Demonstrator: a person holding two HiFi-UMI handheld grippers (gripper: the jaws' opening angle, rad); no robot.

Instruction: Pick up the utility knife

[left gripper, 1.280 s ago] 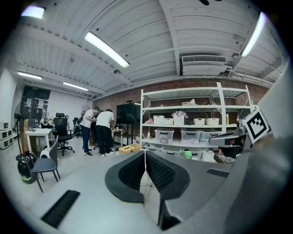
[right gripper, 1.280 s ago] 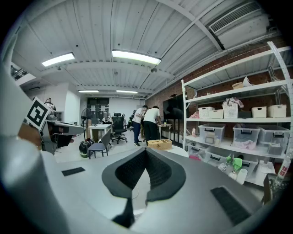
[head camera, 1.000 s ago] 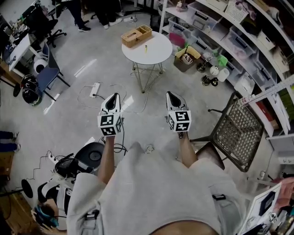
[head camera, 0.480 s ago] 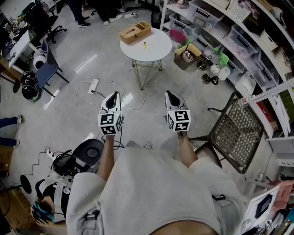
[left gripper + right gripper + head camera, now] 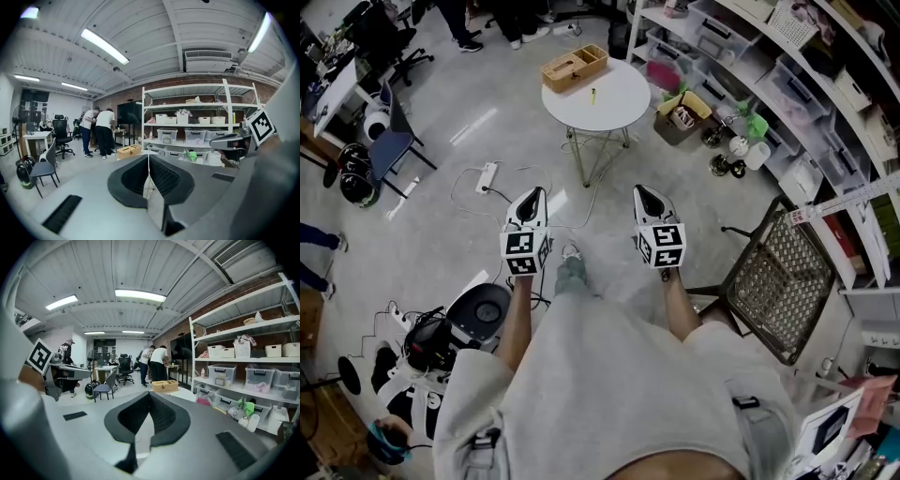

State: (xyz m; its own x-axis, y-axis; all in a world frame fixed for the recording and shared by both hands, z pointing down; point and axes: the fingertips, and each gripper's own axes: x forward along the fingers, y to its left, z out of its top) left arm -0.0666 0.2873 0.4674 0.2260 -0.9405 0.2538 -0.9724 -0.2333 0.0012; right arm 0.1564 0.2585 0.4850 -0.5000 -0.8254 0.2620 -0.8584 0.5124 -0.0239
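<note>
Holds the white, marker-cubed left gripper and the matching right gripper side by side before the torso, bare forearms stretched forward (tips tilted slightly down). Has both jaw pairs pressed together, gripping nothing.

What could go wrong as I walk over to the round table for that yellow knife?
A power strip and its cable lie on the floor before the table: a trip hazard. Both the left gripper and right gripper are shut and empty, so one must open before reaching the knife. The wooden box sits near the knife and could get bumped.
</note>
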